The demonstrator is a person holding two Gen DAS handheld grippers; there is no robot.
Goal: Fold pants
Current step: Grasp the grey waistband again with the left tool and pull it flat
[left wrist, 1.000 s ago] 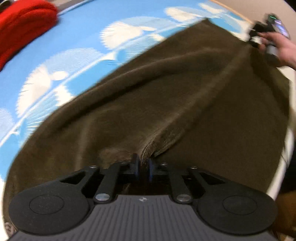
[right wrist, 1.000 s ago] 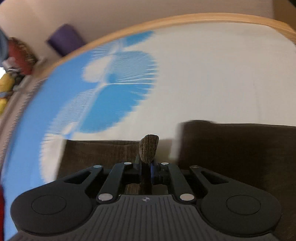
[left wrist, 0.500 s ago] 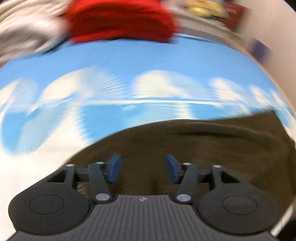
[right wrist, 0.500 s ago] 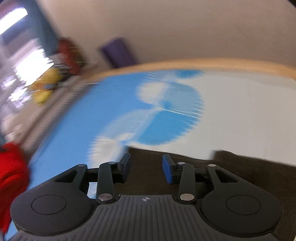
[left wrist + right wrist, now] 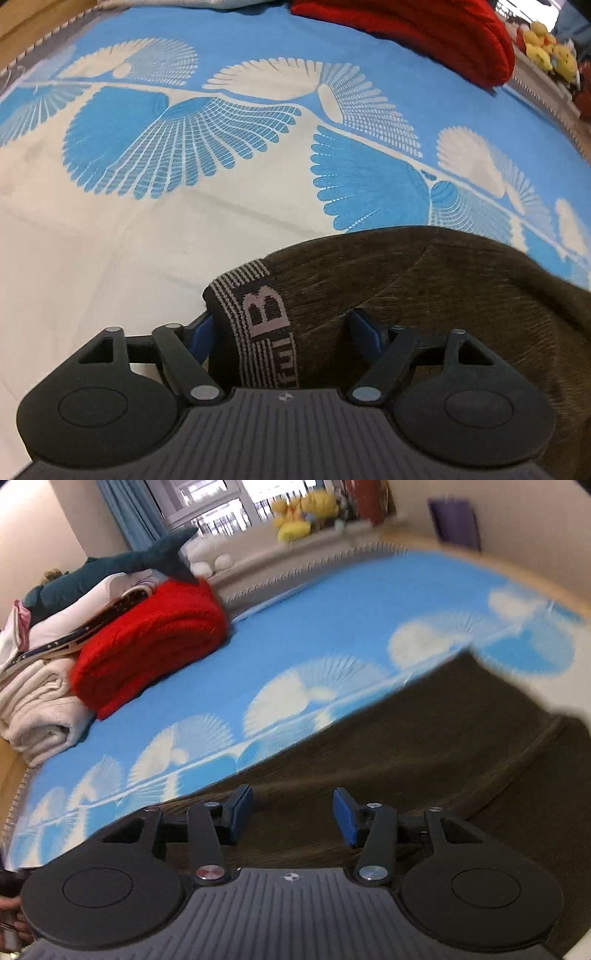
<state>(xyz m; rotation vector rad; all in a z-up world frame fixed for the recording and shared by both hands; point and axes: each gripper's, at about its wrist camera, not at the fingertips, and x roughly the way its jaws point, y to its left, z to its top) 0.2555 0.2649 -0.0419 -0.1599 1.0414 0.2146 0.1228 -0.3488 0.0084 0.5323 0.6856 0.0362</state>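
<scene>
Dark brown pants lie folded flat on the blue and white bedspread. Their striped waistband, with a large letter B, is at the fold's left end. My left gripper hovers over that end, open, with the waistband corner showing between its jaws and neither blue pad pressing on it. In the right wrist view the pants stretch away to the right. My right gripper hangs above the cloth; its jaws are opening and hold nothing.
A folded red blanket lies on the bed's far side by a stack of white linens, with a dark shark plush on top. Yellow soft toys sit on the sill. The bed's wooden edge runs at the right.
Both grippers were shut on pants fabric a second ago and have let go and opened. The left swung over to the waistband end. The right rose and turned toward the red blanket.
</scene>
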